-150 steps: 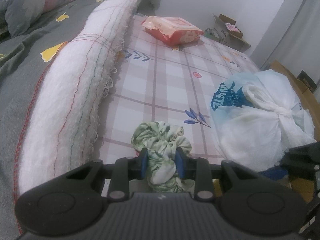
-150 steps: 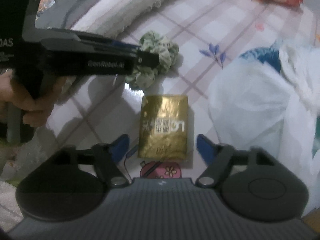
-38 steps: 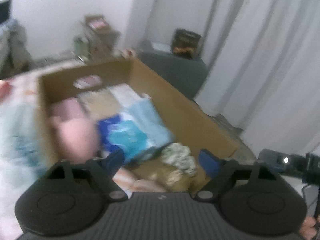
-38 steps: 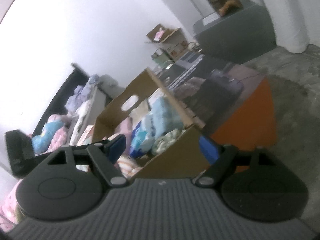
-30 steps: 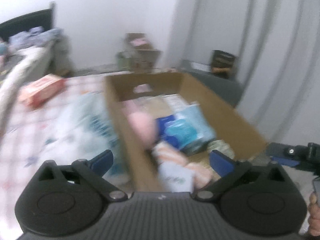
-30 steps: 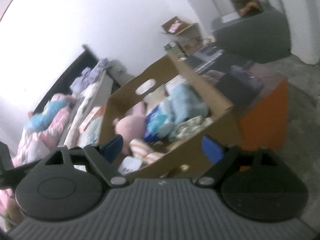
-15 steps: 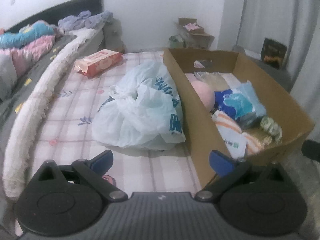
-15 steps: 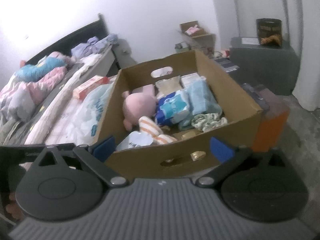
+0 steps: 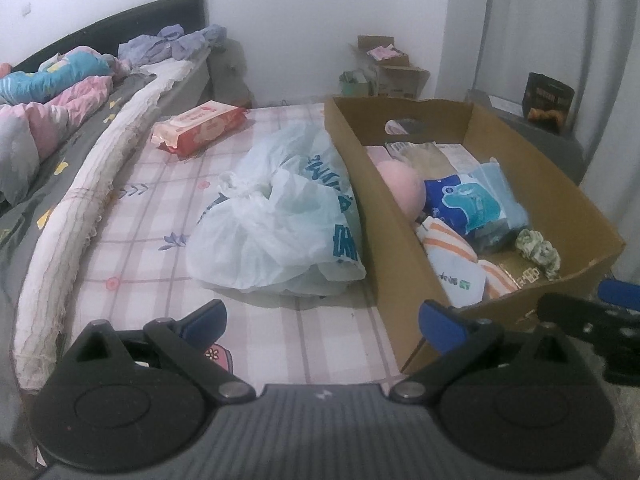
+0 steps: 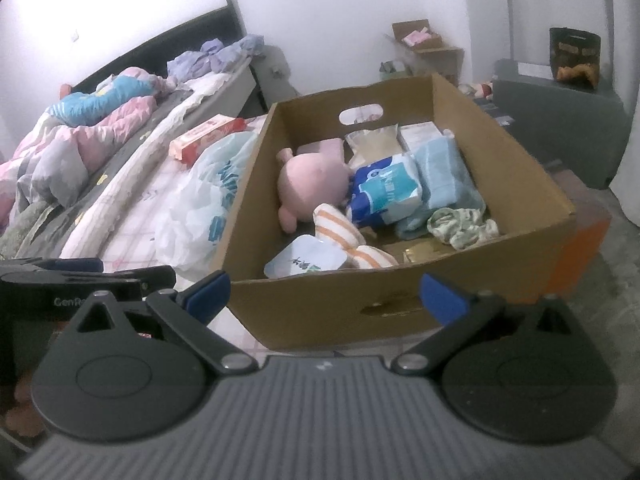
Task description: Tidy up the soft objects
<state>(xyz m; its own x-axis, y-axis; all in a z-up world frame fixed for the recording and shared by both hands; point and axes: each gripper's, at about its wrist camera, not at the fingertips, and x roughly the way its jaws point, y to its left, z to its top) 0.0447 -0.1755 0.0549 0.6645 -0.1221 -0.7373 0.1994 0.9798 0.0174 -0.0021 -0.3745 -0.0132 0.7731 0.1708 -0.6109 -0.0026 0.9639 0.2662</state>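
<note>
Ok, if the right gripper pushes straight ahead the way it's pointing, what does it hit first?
Probably the near wall of the cardboard box: it fills the gap between the open right gripper fingertips. Depth is hard to judge.

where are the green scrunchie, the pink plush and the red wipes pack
green scrunchie (image 10: 460, 227), right wrist view, middle of its ruffled fabric
pink plush (image 10: 310, 184), right wrist view, centre of its round body
red wipes pack (image 9: 202, 128), left wrist view, middle of its top face

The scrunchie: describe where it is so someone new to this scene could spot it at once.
Find the cardboard box beside the bed. In its near right corner, next to the folded blue towel, lies the scrunchie. It is the only crumpled, ruffled ring of green-and-white patterned fabric; its neighbours are smooth packets or a pink plush.
</note>
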